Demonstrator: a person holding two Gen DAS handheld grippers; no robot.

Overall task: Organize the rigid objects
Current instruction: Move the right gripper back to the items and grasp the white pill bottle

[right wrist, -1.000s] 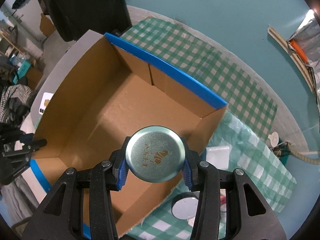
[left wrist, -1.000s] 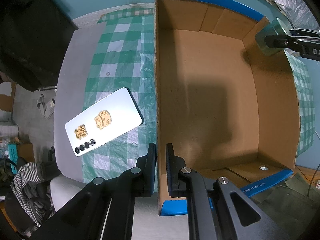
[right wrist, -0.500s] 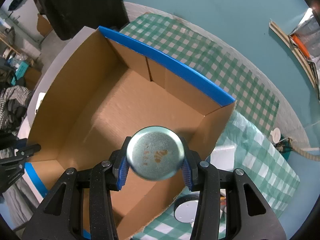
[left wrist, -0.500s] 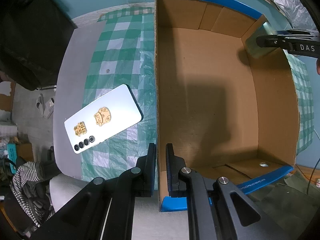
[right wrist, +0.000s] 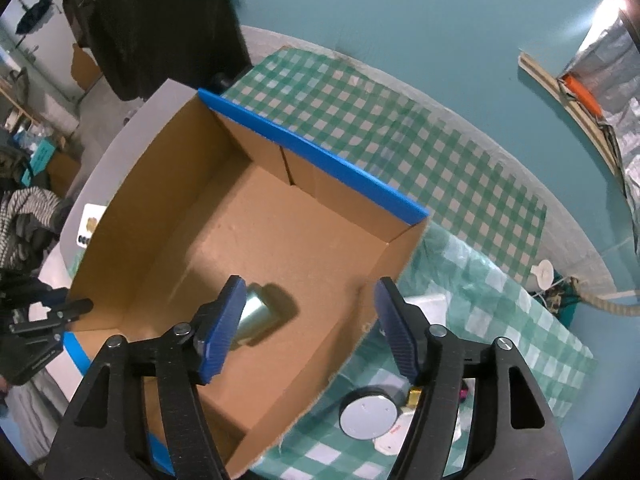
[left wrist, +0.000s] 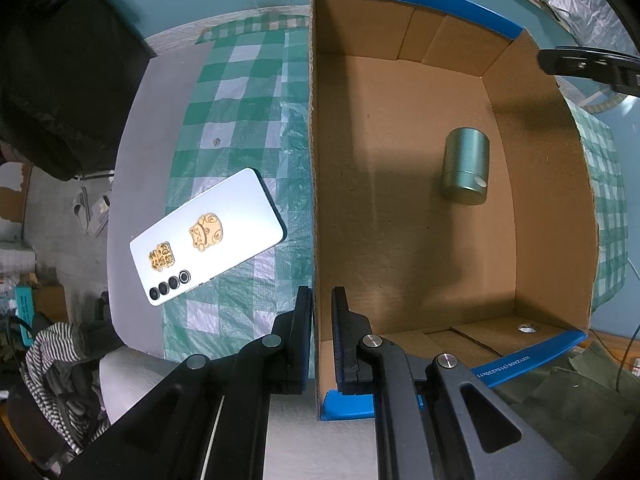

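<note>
While the green metal tin point(left wrist: 466, 166) is lying on its side on the floor of the cardboard box point(left wrist: 400, 216), below and slightly left of your right tool point(right wrist: 308, 326), you are holding that tool over the box's near corner with its blue pads spread wide. Its jaws have just been opening, and nothing is sitting between them now; the tin is lying loose beneath, partly hidden behind the left pad point(right wrist: 224, 326).

Your left tool point(left wrist: 321, 336) is pinching the box's side wall, its pads pressed together on the cardboard edge near the blue-taped corner. Just left of that tool, outside the box, a white phone point(left wrist: 208, 236) with gold stickers is lying face down on the green checked cloth point(left wrist: 240, 112) covering the surface.

Beyond the wall, beneath your right tool's right finger, a round grey disc point(right wrist: 368, 418) is resting on the cloth among small items too blurred to identify.
</note>
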